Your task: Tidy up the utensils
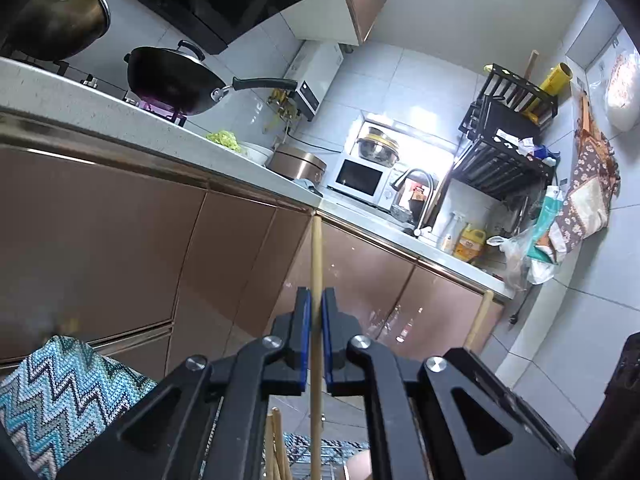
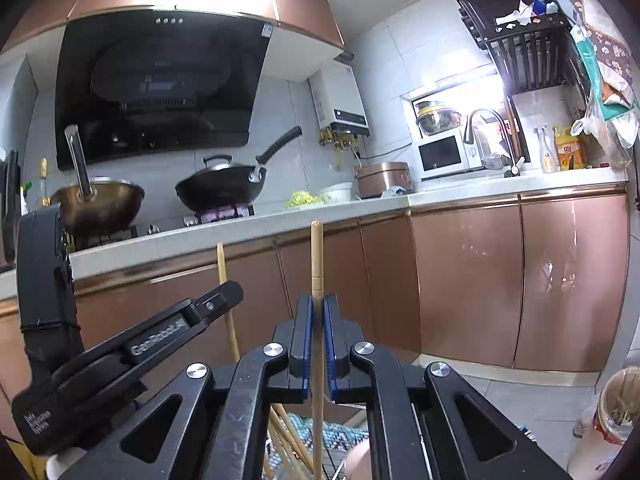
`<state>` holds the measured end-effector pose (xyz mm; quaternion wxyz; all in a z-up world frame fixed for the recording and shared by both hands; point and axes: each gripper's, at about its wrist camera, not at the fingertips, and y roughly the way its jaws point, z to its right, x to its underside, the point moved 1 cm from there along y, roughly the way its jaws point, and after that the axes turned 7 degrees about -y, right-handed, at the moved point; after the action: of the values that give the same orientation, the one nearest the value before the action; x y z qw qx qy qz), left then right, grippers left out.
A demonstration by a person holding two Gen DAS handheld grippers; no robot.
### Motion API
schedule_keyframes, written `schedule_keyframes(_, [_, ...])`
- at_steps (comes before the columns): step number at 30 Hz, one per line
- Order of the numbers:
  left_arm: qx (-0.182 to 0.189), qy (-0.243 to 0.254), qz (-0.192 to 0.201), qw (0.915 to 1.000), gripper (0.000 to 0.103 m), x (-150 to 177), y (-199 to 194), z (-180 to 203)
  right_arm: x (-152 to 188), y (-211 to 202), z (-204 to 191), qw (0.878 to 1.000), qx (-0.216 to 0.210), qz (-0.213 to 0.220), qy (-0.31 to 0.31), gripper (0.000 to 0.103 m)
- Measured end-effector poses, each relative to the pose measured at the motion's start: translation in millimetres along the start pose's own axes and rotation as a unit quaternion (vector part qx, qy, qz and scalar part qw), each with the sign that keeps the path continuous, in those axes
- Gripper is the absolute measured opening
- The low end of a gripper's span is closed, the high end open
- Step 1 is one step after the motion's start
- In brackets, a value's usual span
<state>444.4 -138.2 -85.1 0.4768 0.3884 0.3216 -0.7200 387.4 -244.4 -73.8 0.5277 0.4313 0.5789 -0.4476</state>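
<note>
Two chopsticks, one clamped upright in each hand-held gripper: left [image 1: 316,312] grasping left chopstick [image 1: 316,264], right [image 2: 317,312] grasping right chopstick [image 2: 317,256], both before the cabinets [image 2: 472,280]. Step: carrying. Next, likely, pairing them with the spare chopsticks [image 2: 286,436] below.

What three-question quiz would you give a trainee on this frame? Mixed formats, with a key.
1. True or false: the left gripper is shut on a wooden chopstick.
2. In its own wrist view, the second chopstick, held by the right gripper, stands: A) upright between the pads B) crosswise over both pads C) flat on the floor.
3. Short answer: which pan on the stove carries a lid?
Key: 1 true; 2 A; 3 the black wok.
</note>
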Motion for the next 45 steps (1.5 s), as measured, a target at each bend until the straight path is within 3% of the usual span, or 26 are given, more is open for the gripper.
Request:
schedule_keyframes(5, [-0.017, -0.004, 0.008, 0.9998, 0.007, 18, 2, -13, 18, 5, 0, 1.000, 0.009, -0.019, -0.009, 0.006])
schedule_keyframes(6, [-0.019, -0.005, 0.008, 0.9998, 0.010, 19, 1, -15, 21, 3, 0, 1.000, 0.014, -0.020, -0.009, 0.006])
schedule_keyframes(7, [-0.021, -0.006, 0.007, 0.9997, 0.020, 19, -1, -17, 22, 2, 0, 1.000, 0.014, -0.021, -0.007, 0.008])
schedule_keyframes(9, [-0.023, -0.009, 0.008, 0.9997, 0.035, 17, -6, -19, 20, -3, 0, 1.000, 0.017, -0.020, -0.004, 0.021])
schedule_keyframes(16, [-0.045, 0.006, 0.005, 0.9990, 0.053, -4, -45, -15, 0, -32, -5, 0.999, 0.046, -0.011, -0.005, 0.051])
schedule_keyframes(21, [-0.081, 0.027, -0.021, 0.9961, 0.056, -22, -88, -12, -15, -69, -13, 0.997, 0.076, -0.011, -0.005, 0.083])
schedule_keyframes(26, [-0.122, 0.063, -0.035, 0.9899, 0.061, -35, -145, -6, -32, -111, -29, 0.994, 0.105, -0.022, -0.014, 0.103])
schedule_keyframes(34, [-0.165, 0.094, -0.033, 0.9813, 0.065, -43, -242, -5, -46, -171, -57, 0.990, 0.131, -0.046, -0.035, 0.103])
schedule_keyframes(45, [-0.217, 0.126, 0.011, 0.9679, 0.072, -52, -356, -6, -47, -245, -97, 0.986, 0.149, -0.045, -0.057, 0.103])
